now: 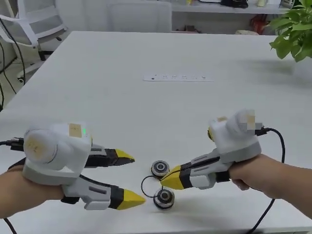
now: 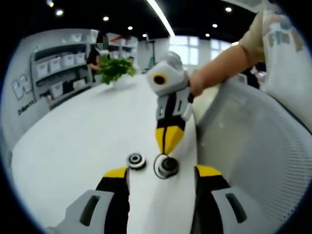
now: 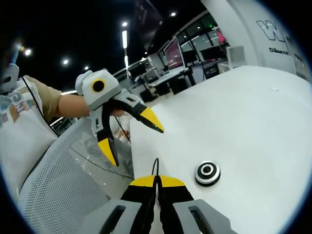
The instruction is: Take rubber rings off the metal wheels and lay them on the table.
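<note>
Black rubber is pinched between the pressed-together jaws of the right gripper (image 1: 165,179), and a thin ring (image 1: 143,185) is drawn out as a loose loop on the white table (image 1: 146,107) between two small metal wheels. The step in hand is judged to be the peeling of that ring from the near wheel (image 1: 164,198); whether the loop is fully free of it cannot be told. The far wheel (image 1: 160,168) is seen with a dark band around its rim, so its ring is taken to be yet to come off. The left gripper (image 1: 129,176) is held just beside the wheels with its jaws spread wide, gripping nothing. Both tools are held low and nearly level over the near edge of the table, tips pointed inward at each other, a hand wrapped round each handle. The next move is thought to call for the near wheel to be steadied by the left gripper while the ring is lifted clear and laid flat on bare table, well apart from the wheels.
</note>
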Demonstrator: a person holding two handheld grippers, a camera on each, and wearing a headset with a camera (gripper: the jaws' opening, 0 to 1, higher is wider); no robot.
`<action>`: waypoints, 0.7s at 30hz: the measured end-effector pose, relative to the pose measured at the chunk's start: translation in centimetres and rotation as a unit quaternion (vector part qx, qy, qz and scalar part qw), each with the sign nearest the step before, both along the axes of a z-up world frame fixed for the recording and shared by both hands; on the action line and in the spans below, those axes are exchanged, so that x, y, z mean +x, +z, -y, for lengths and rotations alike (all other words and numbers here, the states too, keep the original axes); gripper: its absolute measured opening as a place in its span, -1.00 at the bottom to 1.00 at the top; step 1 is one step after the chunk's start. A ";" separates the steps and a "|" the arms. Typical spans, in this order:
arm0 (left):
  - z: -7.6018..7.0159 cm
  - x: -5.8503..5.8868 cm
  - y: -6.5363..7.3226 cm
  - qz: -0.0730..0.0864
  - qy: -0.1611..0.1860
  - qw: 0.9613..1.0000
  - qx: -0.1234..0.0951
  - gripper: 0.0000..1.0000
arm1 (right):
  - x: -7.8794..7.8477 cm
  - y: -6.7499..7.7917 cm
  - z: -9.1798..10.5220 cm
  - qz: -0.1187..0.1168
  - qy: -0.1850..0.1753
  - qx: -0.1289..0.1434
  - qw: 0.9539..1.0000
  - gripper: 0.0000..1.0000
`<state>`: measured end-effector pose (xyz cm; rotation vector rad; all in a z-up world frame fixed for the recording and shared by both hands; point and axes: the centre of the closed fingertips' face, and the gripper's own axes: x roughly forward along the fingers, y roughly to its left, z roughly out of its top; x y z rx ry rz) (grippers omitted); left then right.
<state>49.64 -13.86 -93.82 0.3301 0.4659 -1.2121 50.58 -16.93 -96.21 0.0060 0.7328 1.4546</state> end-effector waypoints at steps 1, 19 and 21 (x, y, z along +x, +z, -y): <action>-0.2 0.0 0.0 0.000 0.004 1.000 -0.002 0.09 | 0.0 0.0 -0.2 0.001 0.001 -0.001 1.000 -1.00; -3.9 0.1 -0.4 -0.007 0.061 0.998 -0.008 0.22 | 0.9 -1.5 -3.7 0.014 0.008 -0.026 1.000 -1.00; -4.2 0.1 -0.6 -0.008 0.066 0.998 -0.006 0.22 | 0.8 -1.8 -3.9 0.015 0.010 -0.029 0.999 -1.00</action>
